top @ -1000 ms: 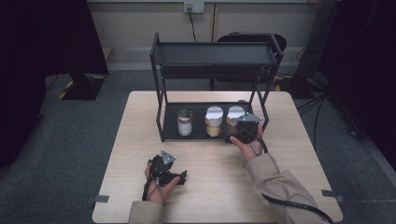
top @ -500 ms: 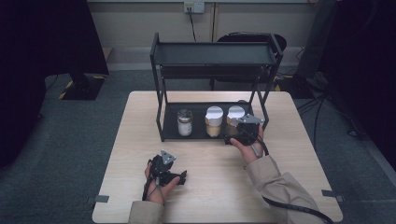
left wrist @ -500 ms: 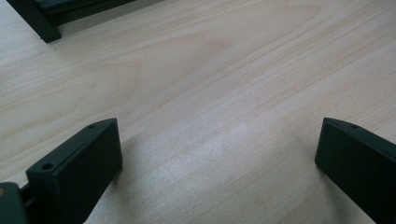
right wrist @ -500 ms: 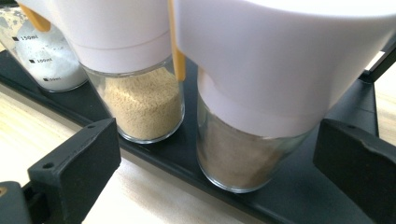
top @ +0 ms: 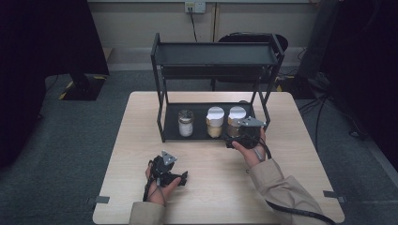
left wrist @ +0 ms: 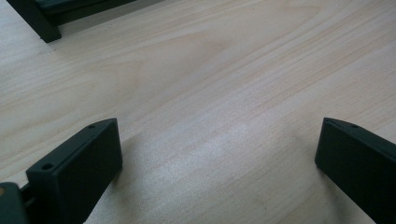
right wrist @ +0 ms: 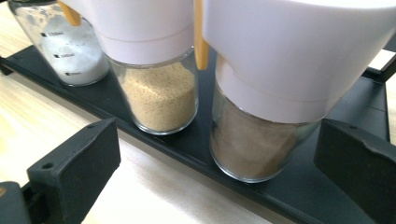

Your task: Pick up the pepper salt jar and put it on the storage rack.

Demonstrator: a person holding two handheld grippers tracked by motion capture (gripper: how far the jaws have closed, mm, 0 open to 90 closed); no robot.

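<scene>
A: Step in hand, by the look of it: the brown-powder jar [right wrist: 261, 135] is to be gripped by the right gripper [right wrist: 215, 163]. How should it be done?

B: Jaws are spread wide, nothing held yet. The jar stands on the rack's bottom shelf [right wrist: 187, 144], rightmost of the row, just ahead of the jaws and a bit right of centre. The gripper should prob. be shifted until the glass sits midway btwn the jaws, then eased fwd. The glass body should be gripped below the white lid [right wrist: 299, 56], since the lid flares wider. The yellow-grain jar [right wrist: 161, 93] stands just beside it, so the near jaw must be threaded through that gap w/o knocking it.

A: And the left gripper [left wrist: 215, 163]?

B: Jaws also spread, empty, resting low over bare table [left wrist: 224, 70], well apart from the rack.

A: Count?

B: 3 jars: 1 brown-powder, 1 yellow-grain, 1 w/ white powder [right wrist: 70, 51]. 2 white lids are seen; the third jar's top looks metallic in the high view [top: 186, 115]. 1 rack [top: 216, 54], 2 tiers. 2 grippers.
</scene>
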